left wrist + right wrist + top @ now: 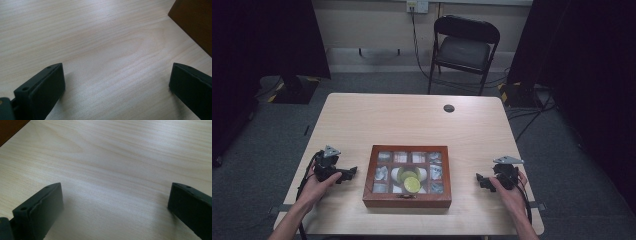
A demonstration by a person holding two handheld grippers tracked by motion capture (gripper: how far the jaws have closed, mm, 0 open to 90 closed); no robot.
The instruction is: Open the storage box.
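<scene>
Wooden box (407,200) with glass lid sits at lower center of the high view, between 2 resting grippers. Left gripper (349,173) and right gripper (480,180) flank it, jaws spread wide and empty, likely poised to open it.

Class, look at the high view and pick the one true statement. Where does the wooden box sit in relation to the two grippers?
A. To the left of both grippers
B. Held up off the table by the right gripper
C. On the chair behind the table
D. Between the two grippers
D: the wooden box rests on the table, with the left gripper at its left and the right gripper at its right, both apart from it.
</scene>
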